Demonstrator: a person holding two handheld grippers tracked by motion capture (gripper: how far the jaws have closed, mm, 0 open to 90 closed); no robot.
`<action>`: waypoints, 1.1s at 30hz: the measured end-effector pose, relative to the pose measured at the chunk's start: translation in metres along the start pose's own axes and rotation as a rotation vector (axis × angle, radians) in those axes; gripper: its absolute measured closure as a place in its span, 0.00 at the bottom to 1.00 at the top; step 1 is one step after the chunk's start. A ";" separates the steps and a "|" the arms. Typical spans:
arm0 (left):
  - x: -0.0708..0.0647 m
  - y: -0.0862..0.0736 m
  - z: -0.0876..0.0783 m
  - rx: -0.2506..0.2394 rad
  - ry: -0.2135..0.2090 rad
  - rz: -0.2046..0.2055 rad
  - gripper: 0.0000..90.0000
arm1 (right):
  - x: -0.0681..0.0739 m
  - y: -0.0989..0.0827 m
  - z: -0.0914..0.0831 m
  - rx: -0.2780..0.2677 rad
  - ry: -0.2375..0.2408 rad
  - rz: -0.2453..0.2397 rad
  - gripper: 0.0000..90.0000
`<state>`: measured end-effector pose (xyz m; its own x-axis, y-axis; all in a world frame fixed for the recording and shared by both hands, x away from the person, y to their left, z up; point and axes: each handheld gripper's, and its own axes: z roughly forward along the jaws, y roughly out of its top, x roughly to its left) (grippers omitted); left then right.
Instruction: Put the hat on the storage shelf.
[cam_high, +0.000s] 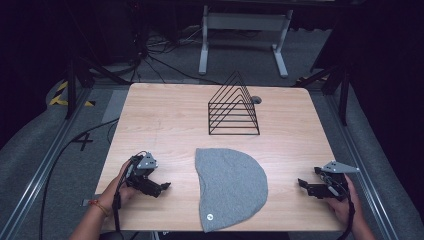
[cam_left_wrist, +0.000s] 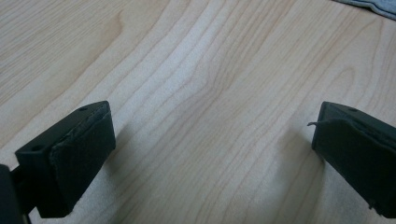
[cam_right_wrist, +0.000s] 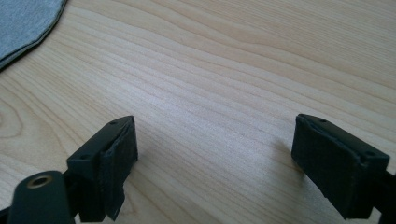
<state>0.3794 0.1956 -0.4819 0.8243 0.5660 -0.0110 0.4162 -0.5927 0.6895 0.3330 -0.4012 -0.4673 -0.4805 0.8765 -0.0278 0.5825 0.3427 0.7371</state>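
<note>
Grey carpet floor (cam_high: 30, 145), white table frame (cam_high: 245, 30) behind.

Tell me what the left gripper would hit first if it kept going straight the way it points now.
Likely the grey beanie. The left gripper, jaws open and empty, points across bare table toward the beanie's left edge; its height above the wood is unclear.

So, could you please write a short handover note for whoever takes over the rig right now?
Left gripper: open, empty, low over the table, left of the grey beanie.
Right gripper: open, empty, right of the beanie.
Beanie: lies flat near the front edge, between the grippers, untouched.
Black wire rack: stands empty behind the beanie.
Done: nothing visible yet.
Left: probably take hold of the beanie; both grippers point at it.
</note>
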 end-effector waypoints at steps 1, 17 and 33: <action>0.000 0.001 0.000 0.008 0.001 -0.001 0.00 | 0.000 0.000 0.000 0.000 0.000 0.000 0.16; 0.000 0.010 -0.001 -0.003 -0.046 0.083 0.24 | 0.009 0.003 -0.006 0.020 0.087 -0.080 0.39; 0.001 0.057 -0.002 -0.141 -0.131 0.059 0.39 | 0.138 0.055 0.011 -0.048 0.447 -0.337 0.88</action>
<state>0.4031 0.1641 -0.4410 0.8924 0.4478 -0.0558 0.3157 -0.5310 0.7864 0.3061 -0.2580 -0.4377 -0.8721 0.4890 0.0147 0.3235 0.5539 0.7672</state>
